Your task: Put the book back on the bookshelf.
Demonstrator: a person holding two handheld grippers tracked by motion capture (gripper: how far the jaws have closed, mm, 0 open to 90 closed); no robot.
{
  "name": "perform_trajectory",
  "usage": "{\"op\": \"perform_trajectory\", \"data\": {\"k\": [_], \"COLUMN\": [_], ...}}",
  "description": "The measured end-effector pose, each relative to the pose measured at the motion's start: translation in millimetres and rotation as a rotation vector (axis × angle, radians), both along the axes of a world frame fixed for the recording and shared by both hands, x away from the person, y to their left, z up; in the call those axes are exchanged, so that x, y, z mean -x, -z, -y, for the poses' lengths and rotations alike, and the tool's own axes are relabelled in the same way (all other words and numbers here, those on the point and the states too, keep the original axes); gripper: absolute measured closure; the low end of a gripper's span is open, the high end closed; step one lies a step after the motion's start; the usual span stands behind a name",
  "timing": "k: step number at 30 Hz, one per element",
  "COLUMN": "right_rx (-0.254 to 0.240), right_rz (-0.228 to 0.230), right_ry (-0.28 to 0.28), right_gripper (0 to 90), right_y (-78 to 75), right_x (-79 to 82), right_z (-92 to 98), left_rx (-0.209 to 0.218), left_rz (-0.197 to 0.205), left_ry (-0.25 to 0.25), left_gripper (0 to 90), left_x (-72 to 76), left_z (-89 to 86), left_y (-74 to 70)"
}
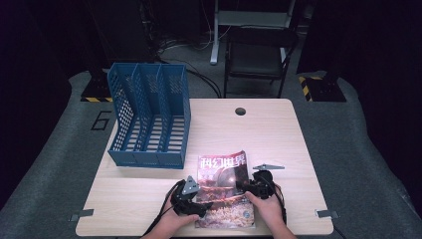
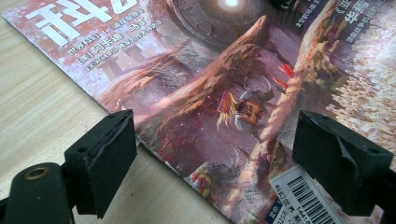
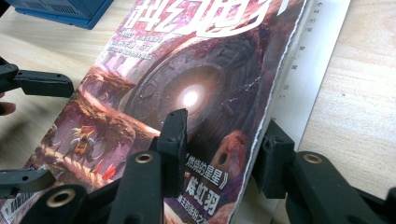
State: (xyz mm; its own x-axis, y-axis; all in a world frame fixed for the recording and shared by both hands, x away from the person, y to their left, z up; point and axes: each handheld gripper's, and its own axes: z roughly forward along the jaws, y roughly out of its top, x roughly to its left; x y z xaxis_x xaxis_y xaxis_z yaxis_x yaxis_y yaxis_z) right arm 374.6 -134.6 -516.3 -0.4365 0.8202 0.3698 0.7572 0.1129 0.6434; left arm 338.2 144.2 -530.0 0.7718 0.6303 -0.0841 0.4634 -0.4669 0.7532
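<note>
Behind magazine, high view adds file rack.

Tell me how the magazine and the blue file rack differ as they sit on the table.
The magazine lies flat at the near edge, between the two grippers; the blue file rack stands upright farther back on the left. The magazine is thin, with a glossy printed cover in reds and browns; the file rack is a tall, single-colour box with perforated walls and open slots. The magazine's right-hand cover edge is lifted slightly off the page beneath; the file rack is untouched. Both rest on the same wooden table.
</note>
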Motion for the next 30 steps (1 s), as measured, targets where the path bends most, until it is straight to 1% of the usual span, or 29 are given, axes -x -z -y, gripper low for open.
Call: {"op": "perform_trajectory", "data": {"k": [1, 3, 4, 5, 6, 7, 10, 11, 13, 15, 16, 19, 20, 22, 23, 25, 27, 30], "right_rx": [-0.008, -0.021, -0.021, -0.039, -0.039, -0.046, -0.058, -0.058, -0.074, -0.074, -0.079, -0.078, -0.083, -0.091, -0.103, -0.105, -0.125, -0.144], "right_rz": [-0.003, -0.013, -0.013, -0.012, -0.012, 0.005, 0.014, 0.014, 0.031, 0.046, 0.048, 0.052, 0.043, 0.039, 0.032, 0.035, 0.033, 0.024], "right_ry": [-0.001, 0.003, 0.003, -0.004, -0.004, -0.017, -0.022, -0.022, -0.034, -0.042, -0.042, -0.043, -0.039, -0.041, -0.041, -0.045, -0.048, -0.052], "right_gripper": [62.8, 65.3, 65.3, 68.5, 68.5, 71.2, 73.7, 73.7, 75.1, 75.5, 75.6, 75.9, 76.1, 76.7, 77.4, 77.7, 78.9, 80.1], "right_y": [0.3, 0.1, 0.1, -1.0, -1.0, -2.0, -4.6, -4.6, -8.4, -10.2, -11.1, -12.0, -12.7, -13.1, -13.2, -13.1, -13.3, -14.4], "right_x": [0.0, 0.2, 0.2, 0.5, 0.5, 0.8, 1.9, 1.9, 3.4, 3.7, 4.4, 4.7, 5.0, 4.4, 4.0, 3.6, 3.0, 3.0], "right_z": [0.7, 1.4, 1.4, 2.6, 2.6, 3.2, 2.9, 2.9, 3.3, 3.8, 3.2, 2.6, 2.5, 3.3, 4.1, 4.7, 6.0, 6.9], "left_rx": [-0.002, -0.001, -0.002, -0.003, -0.005, -0.005, 0.000, 0.000, 0.000, 0.001, -0.006, -0.006, -0.006, -0.006, 0.000, 0.002, 0.009, 0.007], "left_rz": [0.008, 0.008, 0.008, 0.005, 0.004, 0.003, 0.006, 0.006, 0.006, 0.006, 0.006, 0.007, 0.007, 0.007, 0.005, 0.005, 0.001, 0.002], "left_ry": [0.000, 0.000, 0.000, 0.001, 0.000, 0.001, 0.001, 0.001, 0.000, -0.001, 0.004, 0.004, 0.003, 0.003, 0.000, -0.002, -0.001, 0.000], "left_gripper": [13.9, 14.1, 14.1, 14.5, 14.5, 14.7, 14.8, 14.9, 15.0, 15.1, 15.1, 15.1, 15.2, 15.2, 15.2, 15.3, 15.5, 15.6], "left_x": [-0.5, -0.5, -0.6, -0.6, -0.6, -0.6, -0.7, -0.7, -0.8, -0.7, -0.9, -0.9, -0.9, -0.9, -0.8, -0.8, -0.7, -0.8], "left_z": [-0.4, -0.5, -0.6, -0.9, -1.1, -1.2, -1.3, -1.3, -1.4, -1.3, -1.8, -1.7, -1.7, -1.7, -1.4, -1.4, -1.4, -1.5], "left_y": [0.1, 0.1, 0.1, -0.2, -0.3, -0.4, -0.1, -0.1, -0.1, -0.1, -0.4, -0.4, -0.4, -0.4, -0.2, -0.2, 0.0, 0.0]}}
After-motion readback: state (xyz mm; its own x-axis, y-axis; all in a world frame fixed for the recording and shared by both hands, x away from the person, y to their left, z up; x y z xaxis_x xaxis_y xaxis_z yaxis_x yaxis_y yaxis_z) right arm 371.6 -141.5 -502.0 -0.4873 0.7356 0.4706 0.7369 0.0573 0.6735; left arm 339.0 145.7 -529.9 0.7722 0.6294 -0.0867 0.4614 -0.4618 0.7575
